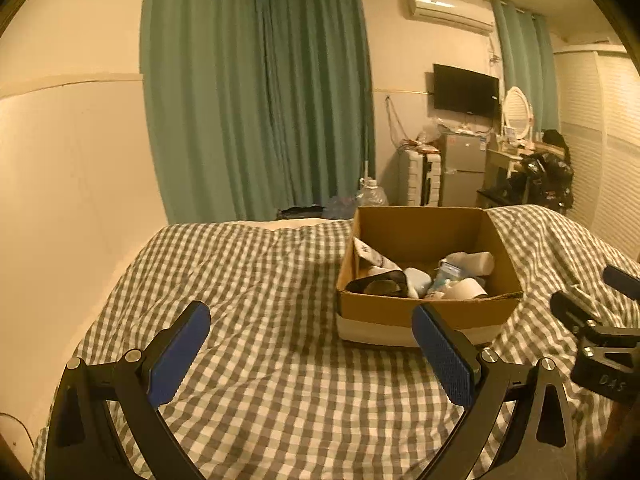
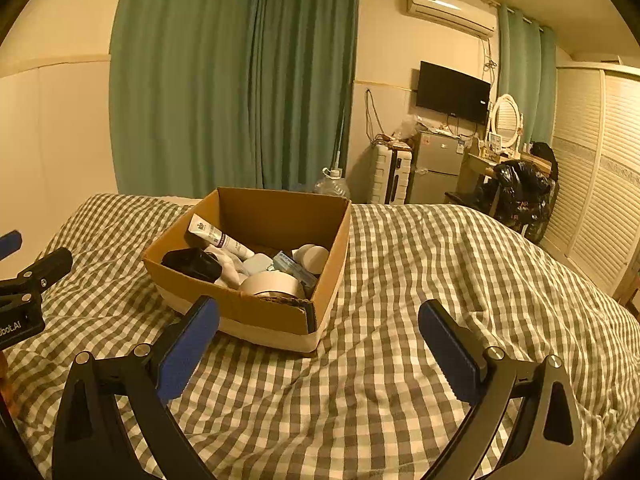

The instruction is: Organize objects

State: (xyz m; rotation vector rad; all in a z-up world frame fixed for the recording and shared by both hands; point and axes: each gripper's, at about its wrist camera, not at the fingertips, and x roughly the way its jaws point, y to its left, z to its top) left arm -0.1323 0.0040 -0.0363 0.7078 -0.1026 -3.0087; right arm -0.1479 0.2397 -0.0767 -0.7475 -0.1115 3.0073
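While both tongs hang above the bed (image 2: 400, 260), nothing sits between their blue pads. Left tongs (image 1: 312, 340): released, spread wide, empty. Right tongs (image 2: 320, 336): released, spread wide, empty.

Box (image 2: 280, 316) is the landmark. Open-topped brown cardboard, pale band round its base, near rim torn at one corner. It rests on the bed's grey-and-white check cover, in front of both tongs; left tongs' right pad overlaps its near wall in the left wrist view, contact not clear.

Inside the box, loosely heaped:
- white tube (image 2: 218, 236) with dark print, leaning against the far-left wall
- black item (image 2: 192, 264) at the near-left side, kind not clear
- white roll (image 2: 272, 284) against the near wall
- small pale blue case (image 2: 256, 264) at the middle
- blue-and-white packet (image 2: 294, 268) just right of the case
- white round container (image 2: 314, 258) toward the right wall
- crumpled white piece between black item and roll, kind not clear

Behind the box: green curtains (image 2: 236, 80), a water jug (image 2: 332, 184) on the floor. Behind and right of the box: wall TV (image 2: 452, 92), small fridge (image 2: 436, 168), oval mirror (image 2: 506, 120).
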